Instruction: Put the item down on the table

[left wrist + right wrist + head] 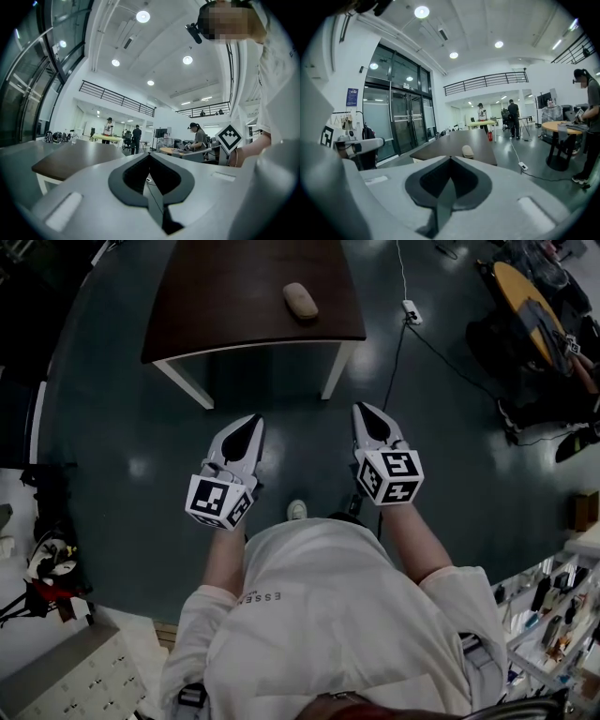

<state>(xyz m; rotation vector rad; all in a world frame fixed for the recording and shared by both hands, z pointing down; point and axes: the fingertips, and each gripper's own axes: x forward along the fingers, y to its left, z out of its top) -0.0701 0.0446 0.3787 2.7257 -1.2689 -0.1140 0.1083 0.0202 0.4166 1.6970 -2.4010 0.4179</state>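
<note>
A beige oval item (300, 300) lies on the dark brown table (225, 306) ahead of me; in the right gripper view the item (467, 151) rests near the table's near edge. My left gripper (249, 422) and right gripper (364, 411) are held side by side over the floor, short of the table, both shut with nothing between the jaws. In the left gripper view the jaw tips (150, 154) meet, and the table (70, 159) lies to the left. In the right gripper view the tips (450, 158) also meet.
A power strip (411, 310) with a cable trails across the dark floor right of the table. A round yellow table (530, 306) with a person stands at the far right. Shelving (553, 606) and clutter line the lower right, a cabinet (75, 676) the lower left.
</note>
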